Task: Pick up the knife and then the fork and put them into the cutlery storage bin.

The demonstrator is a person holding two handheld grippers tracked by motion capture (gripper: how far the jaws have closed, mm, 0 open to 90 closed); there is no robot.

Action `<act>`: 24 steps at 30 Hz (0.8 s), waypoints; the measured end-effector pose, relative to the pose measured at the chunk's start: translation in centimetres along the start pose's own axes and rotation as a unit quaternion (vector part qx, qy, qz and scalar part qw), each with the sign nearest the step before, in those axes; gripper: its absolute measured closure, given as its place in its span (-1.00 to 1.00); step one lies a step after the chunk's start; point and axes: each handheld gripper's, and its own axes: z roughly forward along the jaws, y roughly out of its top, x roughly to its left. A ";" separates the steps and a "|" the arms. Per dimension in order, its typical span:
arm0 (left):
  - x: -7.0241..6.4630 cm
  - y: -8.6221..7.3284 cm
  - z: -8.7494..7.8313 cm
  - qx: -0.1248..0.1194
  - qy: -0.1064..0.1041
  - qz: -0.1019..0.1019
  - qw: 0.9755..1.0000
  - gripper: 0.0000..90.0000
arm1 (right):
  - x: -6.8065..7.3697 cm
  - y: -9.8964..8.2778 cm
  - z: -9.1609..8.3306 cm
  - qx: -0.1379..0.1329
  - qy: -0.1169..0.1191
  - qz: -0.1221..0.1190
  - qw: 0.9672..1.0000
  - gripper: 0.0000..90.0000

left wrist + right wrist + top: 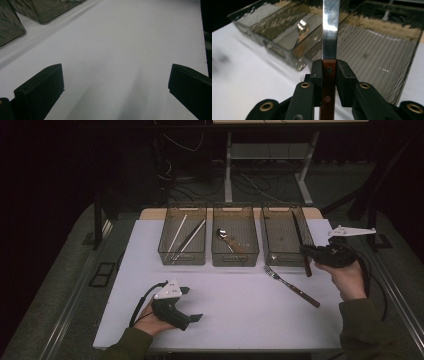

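My right gripper [306, 251] is shut on a knife [300, 238] by its brown wooden handle [328, 82]; the steel blade [330, 30] slants up over the right-hand clear bin [274, 251]. In the right gripper view both pads clamp the handle just below the blade. A fork [290, 285] with a wooden handle lies on the white table [225, 310] in front of that bin. My left gripper [192, 304] rests low on the table near the front left, open, with nothing between its jaws [115, 82].
Three clear bins stand in a row at the back: the left bin [165, 252] holds chopsticks [186, 237], the middle bin [222, 257] a spoon [226, 238]. Table legs and cables lie beyond the far edge.
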 end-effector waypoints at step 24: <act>-0.2 0.1 0.0 -0.005 -0.006 0.003 1.000 -1.00 | -3.8 4.6 5.4 -0.014 -0.073 0.016 0.997 0.72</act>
